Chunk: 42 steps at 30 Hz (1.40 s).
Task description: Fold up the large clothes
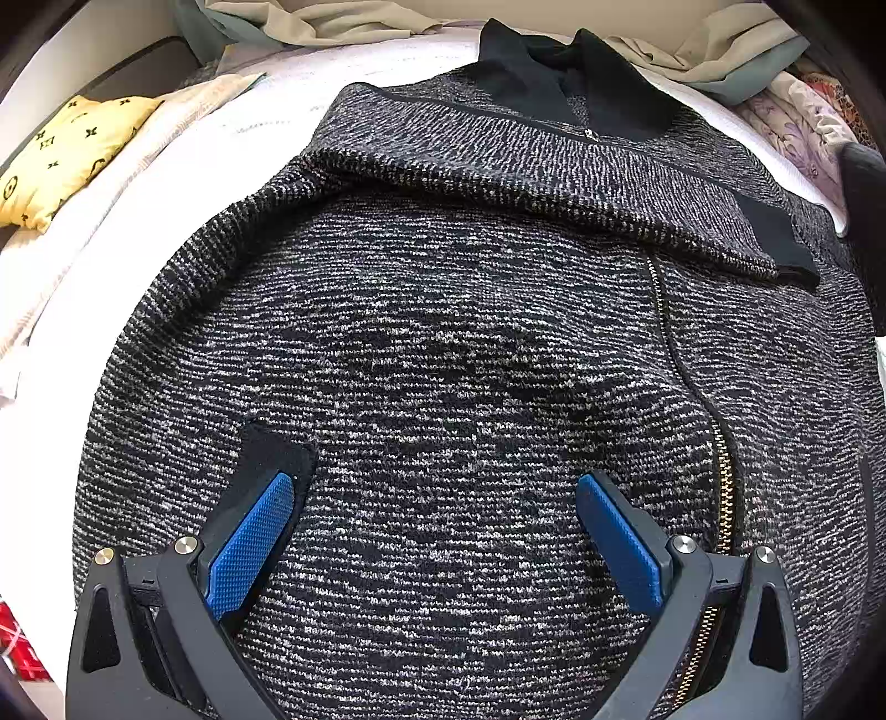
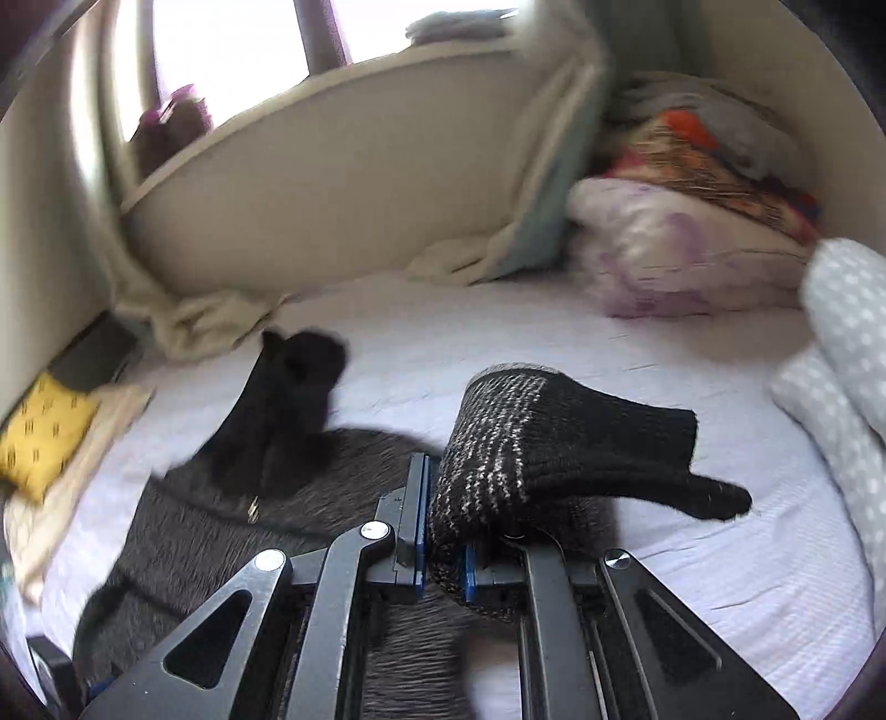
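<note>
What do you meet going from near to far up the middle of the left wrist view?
Hand-held gripper with open jaws → body of the knit jacket → sleeve folded across it → black collar → beige cloth.

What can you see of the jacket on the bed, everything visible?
The jacket is a black-and-white flecked knit with a black collar, black cuffs and a gold zipper. It lies spread front up on the white bed, one sleeve folded across the chest. The right gripper is shut on the other sleeve's cuff end. The left gripper hovers open above it.
</note>
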### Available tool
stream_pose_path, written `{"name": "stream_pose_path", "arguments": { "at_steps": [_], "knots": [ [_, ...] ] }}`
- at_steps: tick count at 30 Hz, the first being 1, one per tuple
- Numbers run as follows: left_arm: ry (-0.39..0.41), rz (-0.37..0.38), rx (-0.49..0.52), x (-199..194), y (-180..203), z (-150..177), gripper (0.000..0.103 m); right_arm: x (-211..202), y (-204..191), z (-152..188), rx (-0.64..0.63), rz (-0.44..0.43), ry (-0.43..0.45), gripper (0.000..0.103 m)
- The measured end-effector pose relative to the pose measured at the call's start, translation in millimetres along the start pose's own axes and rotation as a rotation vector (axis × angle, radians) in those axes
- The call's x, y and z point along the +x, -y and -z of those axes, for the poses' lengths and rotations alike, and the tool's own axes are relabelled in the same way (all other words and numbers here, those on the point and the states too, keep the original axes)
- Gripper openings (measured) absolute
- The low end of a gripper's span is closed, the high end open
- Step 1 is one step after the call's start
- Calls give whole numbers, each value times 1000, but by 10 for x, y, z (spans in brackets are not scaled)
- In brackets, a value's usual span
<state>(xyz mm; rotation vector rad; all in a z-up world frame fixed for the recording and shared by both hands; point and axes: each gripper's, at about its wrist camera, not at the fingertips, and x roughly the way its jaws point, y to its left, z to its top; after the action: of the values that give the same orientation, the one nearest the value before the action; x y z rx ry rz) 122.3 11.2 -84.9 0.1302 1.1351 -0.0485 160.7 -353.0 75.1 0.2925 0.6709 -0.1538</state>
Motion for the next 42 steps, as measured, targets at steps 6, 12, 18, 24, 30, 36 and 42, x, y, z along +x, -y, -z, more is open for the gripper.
{"name": "stream_pose_path", "arguments": {
  "at_steps": [6,12,18,24,30,36,42],
  "knots": [
    [1,0,1,-22,-2,30,103,496,-766,390,-263,26,-132,5],
    [1,-1,1,-22,-2,26,103,929,-1145,921,-419,45,-247,5],
    [-6,9,2,-31,-1,41,103,1054,-1218,1163,-398,50,-300,30],
    [-19,21,-1,-28,-72,-22,103,588,-1055,1175,-233,-5,-279,73],
    [-34,65,-3,-114,-103,-20,103,119,-840,1507,-91,30,-261,82],
    [0,141,26,-390,-100,-12,103,107,-684,1801,-82,89,-275,83],
    [34,274,-11,-587,-38,-386,95,188,-726,1879,-120,99,-275,96]
  ]
}}
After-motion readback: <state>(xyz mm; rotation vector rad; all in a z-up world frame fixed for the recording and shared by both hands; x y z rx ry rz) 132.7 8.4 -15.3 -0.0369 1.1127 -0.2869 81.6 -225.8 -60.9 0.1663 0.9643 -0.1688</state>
